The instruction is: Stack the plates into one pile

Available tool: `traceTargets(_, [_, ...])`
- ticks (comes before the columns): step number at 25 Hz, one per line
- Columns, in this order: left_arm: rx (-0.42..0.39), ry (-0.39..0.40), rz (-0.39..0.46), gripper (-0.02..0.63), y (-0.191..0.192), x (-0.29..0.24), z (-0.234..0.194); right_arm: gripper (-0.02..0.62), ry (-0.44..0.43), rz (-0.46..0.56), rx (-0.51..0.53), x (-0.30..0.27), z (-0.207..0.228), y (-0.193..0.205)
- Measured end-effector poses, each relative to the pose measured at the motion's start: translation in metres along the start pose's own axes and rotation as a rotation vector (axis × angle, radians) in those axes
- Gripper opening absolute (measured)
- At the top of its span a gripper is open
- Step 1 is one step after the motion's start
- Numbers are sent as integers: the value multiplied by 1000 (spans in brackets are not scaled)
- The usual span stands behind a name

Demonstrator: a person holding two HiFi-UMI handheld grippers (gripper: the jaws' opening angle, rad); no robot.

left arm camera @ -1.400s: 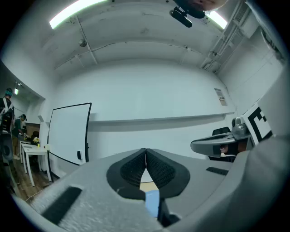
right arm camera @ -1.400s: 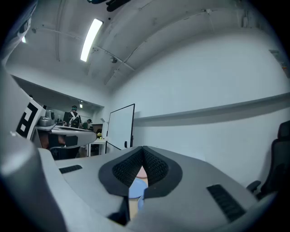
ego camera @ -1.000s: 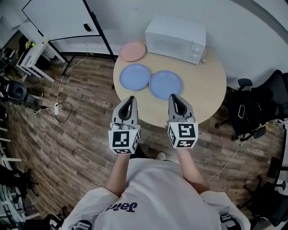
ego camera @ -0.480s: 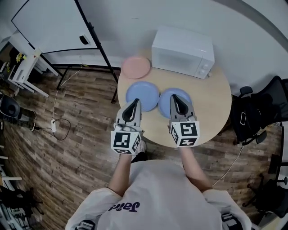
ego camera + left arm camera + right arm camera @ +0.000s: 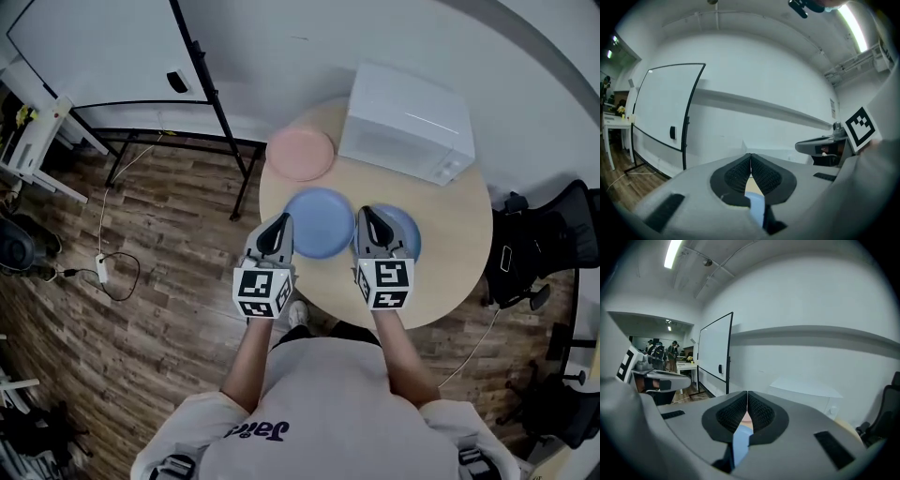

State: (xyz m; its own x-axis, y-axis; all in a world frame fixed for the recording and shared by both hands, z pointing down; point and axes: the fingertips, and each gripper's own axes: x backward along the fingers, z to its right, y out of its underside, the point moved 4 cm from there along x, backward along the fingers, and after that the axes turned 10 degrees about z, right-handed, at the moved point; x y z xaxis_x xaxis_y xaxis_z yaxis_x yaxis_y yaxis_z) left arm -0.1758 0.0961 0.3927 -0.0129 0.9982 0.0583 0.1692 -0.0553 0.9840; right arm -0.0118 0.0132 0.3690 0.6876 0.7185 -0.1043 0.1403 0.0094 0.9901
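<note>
Shut pad to pad on nothing: left gripper point(image 5: 281, 221) above the near-left edge of the table point(image 5: 459, 253), right gripper point(image 5: 366, 214) beside it. Just ahead, left blue plate point(image 5: 319, 223) and right blue plate point(image 5: 411, 234) side by side; pink plate point(image 5: 300, 153) at the far-left edge by the microwave point(image 5: 408, 122). Could shove a plate sideways or off the edge if driven in closed, never catching the rim.

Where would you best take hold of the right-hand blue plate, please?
Probably by its near rim, coming low from the person's side: the right-hand blue plate lies flat, so only the thin edge offers a grip, and the microwave stands close behind it.
</note>
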Motion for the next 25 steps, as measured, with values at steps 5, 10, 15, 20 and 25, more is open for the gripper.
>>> traceTargets(5, [65,-20,-119,15,47,-18,-37,15,-67,-52,19,-27,-1,23])
traceTargets(10, [77,-37,-216,15,85,-44,-50,17,-133,-197,33,-61,20,61])
traceTargets(15, [88,-101,-362,17,137,-54,-57,17,-229,-366,61,-101,42,105])
traceTargets(20, [151,-141,-509,17,195,-53,-70,17,-311,-528,84,-139,53,156])
traceTargets(25, [258,-192,-593,17,236,-44,-76,17,-355,-670,78,-159,60,212])
